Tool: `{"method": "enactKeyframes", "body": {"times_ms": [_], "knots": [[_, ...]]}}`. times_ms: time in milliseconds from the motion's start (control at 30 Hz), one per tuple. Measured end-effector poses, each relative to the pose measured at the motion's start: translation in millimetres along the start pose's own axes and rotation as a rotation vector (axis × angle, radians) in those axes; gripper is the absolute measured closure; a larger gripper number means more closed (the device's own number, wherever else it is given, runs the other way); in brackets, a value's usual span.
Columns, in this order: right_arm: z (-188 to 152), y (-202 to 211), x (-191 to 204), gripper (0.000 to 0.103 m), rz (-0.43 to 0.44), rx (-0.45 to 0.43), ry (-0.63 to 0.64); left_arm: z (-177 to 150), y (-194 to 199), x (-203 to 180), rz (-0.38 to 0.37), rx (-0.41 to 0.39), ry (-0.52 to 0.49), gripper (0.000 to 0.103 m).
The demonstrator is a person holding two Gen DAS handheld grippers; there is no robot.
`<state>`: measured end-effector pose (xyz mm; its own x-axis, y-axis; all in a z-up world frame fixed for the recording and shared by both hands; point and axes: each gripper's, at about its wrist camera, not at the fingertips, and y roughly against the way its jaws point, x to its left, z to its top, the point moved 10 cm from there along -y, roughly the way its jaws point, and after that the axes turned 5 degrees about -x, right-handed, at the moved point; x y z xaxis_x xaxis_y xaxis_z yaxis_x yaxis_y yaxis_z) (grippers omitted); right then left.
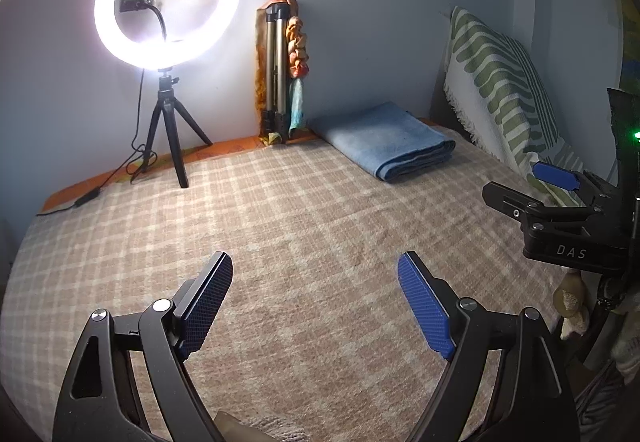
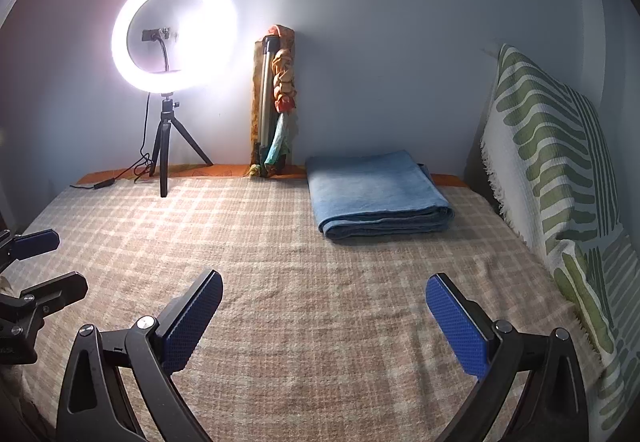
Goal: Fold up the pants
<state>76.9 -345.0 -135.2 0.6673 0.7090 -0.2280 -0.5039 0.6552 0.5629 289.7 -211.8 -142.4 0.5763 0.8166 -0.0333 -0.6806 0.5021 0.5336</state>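
Folded pants (image 2: pixel 378 194) lie on the bed (image 2: pixel 280 282) at its far edge, toward the right corner. Ring light on tripod (image 2: pixel 174 82) stands at the far left corner. Folded tripod (image 2: pixel 268 102) leans upright against the wall between them. Pillow (image 2: pixel 560 178) props along the right edge, near the pants.

Striped cushion (image 2: pixel 560 178) cut off at right edge
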Motion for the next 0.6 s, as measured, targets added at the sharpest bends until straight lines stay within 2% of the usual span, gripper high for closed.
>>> {"method": "enactKeyframes", "body": {"times_ms": [600], "knots": [[-2.8, -4.8, 6.4, 0.000, 0.008, 0.014, -0.001, 1.2, 4.3, 2.1, 0.000, -0.006, 0.005, 0.018]]}}
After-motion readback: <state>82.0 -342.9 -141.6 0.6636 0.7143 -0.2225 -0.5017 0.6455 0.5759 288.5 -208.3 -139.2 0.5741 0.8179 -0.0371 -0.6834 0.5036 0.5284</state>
